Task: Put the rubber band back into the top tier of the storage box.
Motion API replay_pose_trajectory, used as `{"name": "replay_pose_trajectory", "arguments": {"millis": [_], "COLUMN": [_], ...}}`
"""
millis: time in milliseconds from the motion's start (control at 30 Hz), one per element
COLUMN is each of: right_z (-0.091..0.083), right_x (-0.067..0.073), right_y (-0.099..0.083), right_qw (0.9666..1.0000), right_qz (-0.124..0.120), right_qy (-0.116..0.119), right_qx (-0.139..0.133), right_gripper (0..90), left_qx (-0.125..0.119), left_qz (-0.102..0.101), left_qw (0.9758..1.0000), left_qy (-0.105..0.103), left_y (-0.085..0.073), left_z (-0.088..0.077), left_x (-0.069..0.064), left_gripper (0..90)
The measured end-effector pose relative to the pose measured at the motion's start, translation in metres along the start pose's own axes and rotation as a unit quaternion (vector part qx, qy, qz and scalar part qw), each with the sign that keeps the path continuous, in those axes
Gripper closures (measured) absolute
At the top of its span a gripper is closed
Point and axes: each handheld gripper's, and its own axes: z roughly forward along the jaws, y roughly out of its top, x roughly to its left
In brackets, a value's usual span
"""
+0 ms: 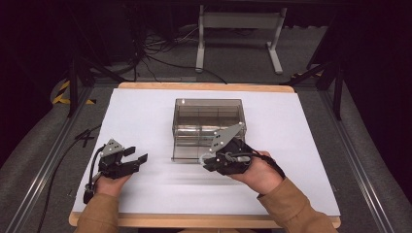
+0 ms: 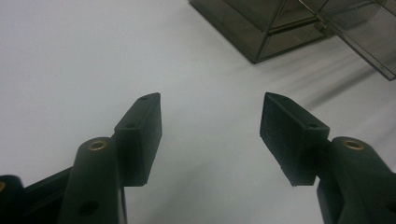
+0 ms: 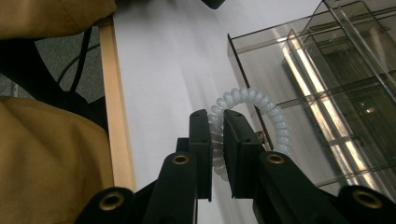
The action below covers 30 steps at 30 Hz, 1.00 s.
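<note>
— What is your right gripper (image 3: 215, 122) doing?
— Its jaws are pinching a pale spiral hair tie (image 3: 261, 108), holding it against the near corner of the smoky clear compartment box (image 1: 208, 116).
— And your left gripper (image 2: 210, 119)?
— It's hovering, jaws spread wide and holding nothing, over the white table sheet (image 1: 145, 116), left of the box.

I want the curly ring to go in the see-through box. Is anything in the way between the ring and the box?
Nothing visible blocks it. The right gripper is shut on the pale spiral ring, held right at the near corner of the smoky clear box. The box's lid looks open. The left gripper hangs open, off to the side.
</note>
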Motion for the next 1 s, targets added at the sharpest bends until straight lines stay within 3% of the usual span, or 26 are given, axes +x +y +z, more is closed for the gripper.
{"name": "replay_pose_trajectory", "arguments": {"millis": [433, 1000], "right_z": [0.0, 0.006], "right_x": [-0.008, -0.028], "right_y": [0.004, 0.005], "right_qw": [0.9995, 0.9992], "right_qz": [-0.001, 0.019], "right_qy": [-0.032, -0.033], "right_qx": [0.005, 0.01], "right_gripper": [82.3, 82.3], "left_qx": [0.0, 0.001], "left_qz": [0.002, 0.001], "left_qw": [1.0, 1.0], "left_qy": [0.0, 0.0], "left_y": [0.0, 0.0], "left_z": [0.0, 0.0], "left_x": [0.0, 0.0], "left_gripper": [39.6, 39.6]}}
